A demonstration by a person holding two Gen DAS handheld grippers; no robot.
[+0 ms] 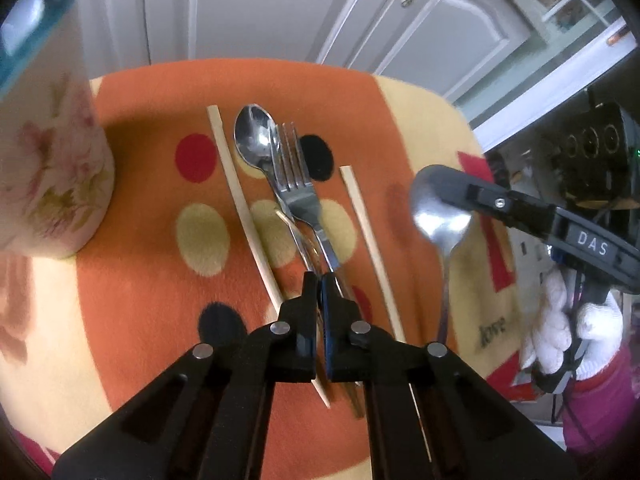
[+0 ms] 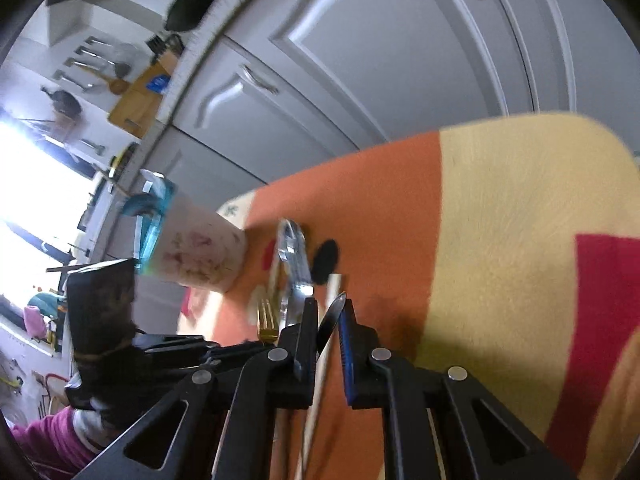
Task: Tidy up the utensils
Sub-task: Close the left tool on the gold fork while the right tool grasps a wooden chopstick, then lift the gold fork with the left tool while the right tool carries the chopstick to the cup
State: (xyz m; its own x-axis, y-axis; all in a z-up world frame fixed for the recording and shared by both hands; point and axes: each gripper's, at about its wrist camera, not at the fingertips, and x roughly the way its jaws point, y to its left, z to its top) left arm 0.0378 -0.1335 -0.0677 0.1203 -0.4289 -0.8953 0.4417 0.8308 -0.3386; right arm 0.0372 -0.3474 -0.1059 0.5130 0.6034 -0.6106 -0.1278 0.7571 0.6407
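right gripper (image 2: 328, 312) fingers clenching on spoon (image 1: 442, 216), lifting it above blanket (image 1: 400, 112). left gripper (image 1: 319, 280) fingers pressing together, empty, hovering over fork (image 1: 298, 184) handle; chopsticks (image 1: 244, 208) flanking.

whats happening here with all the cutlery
A person is sorting utensils on an orange patterned cloth with two handheld grippers. The right gripper holds a spoon by its bowl, lifted above the cloth. The left gripper, jaws nearly together, sits over the handles of a fork and another spoon lying between two chopsticks. A floral cup stands at the left.
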